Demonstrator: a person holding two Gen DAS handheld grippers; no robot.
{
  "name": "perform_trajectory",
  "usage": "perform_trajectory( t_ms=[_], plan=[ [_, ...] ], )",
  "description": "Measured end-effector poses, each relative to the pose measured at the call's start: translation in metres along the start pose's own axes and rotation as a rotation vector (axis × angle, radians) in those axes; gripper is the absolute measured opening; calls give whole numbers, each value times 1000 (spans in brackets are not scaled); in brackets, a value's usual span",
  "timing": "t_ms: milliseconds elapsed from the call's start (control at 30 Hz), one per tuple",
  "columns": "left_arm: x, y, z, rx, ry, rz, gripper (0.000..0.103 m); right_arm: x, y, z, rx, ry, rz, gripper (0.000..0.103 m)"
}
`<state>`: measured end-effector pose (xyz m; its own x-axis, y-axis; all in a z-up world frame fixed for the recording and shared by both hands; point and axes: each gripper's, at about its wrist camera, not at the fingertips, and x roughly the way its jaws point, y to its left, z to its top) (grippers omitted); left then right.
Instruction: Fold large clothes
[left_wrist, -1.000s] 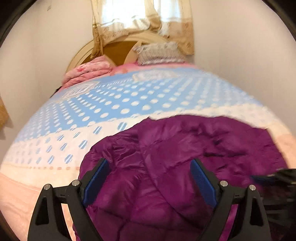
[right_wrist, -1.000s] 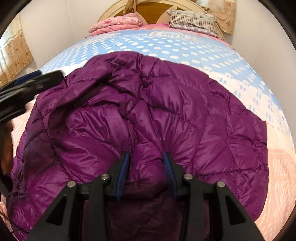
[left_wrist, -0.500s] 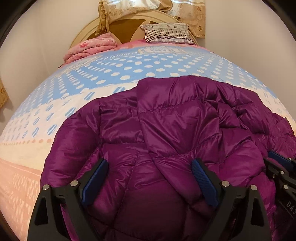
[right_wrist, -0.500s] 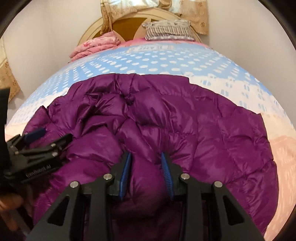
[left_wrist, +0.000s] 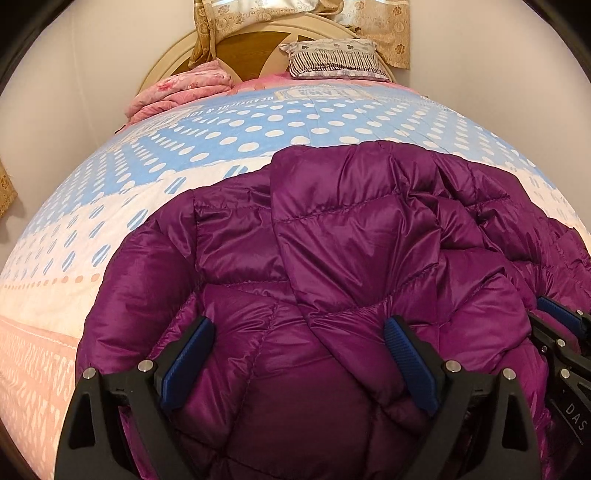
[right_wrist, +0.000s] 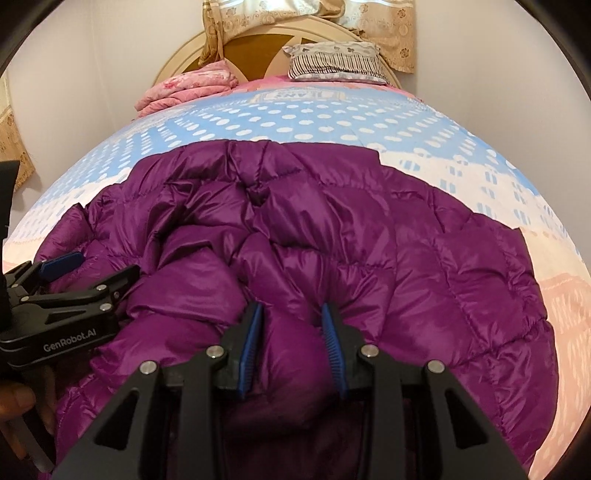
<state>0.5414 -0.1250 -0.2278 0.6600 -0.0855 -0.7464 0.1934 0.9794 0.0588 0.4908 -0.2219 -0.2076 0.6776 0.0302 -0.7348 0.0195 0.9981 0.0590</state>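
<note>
My right gripper (right_wrist: 291, 339) pinches a fold of the purple down jacket (right_wrist: 388, 266); my left gripper (left_wrist: 299, 354) gapes over it.

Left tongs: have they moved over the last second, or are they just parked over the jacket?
Yes. The left tongs came down: the purple puffer jacket now fills their view and the headboard sits higher in frame. Their jaws stand open.

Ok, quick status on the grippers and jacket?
Left gripper open over purple jacket. Right gripper shut on a jacket fold. Jacket bunched on bed. Nothing in the way.
</note>
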Motion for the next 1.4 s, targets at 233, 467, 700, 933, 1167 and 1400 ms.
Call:
perform_trajectory(
  t_ms=[233, 467, 700, 933, 1167, 1400],
  plan=[
    [1, 0, 0, 5, 2, 3, 95, 1, 0, 0, -2, 2, -3, 37],
    [2, -1, 0, 9, 3, 11, 96, 1, 1, 0, -4, 3, -5, 37],
    [2, 0, -1, 12, 2, 15, 96, 3, 2, 0, -12, 4, -22, 37],
    [2, -2, -1, 15, 1, 18, 96, 3, 3, 0, -20, 4, -32, 37],
    [1, 0, 0, 13, 3, 18, 96, 3, 4, 0, -22, 4, -36, 37],
    [-7, 4, 10, 24, 46, 17, 97, -2, 8, 11, -72, 57, -59, 39]
  ],
)
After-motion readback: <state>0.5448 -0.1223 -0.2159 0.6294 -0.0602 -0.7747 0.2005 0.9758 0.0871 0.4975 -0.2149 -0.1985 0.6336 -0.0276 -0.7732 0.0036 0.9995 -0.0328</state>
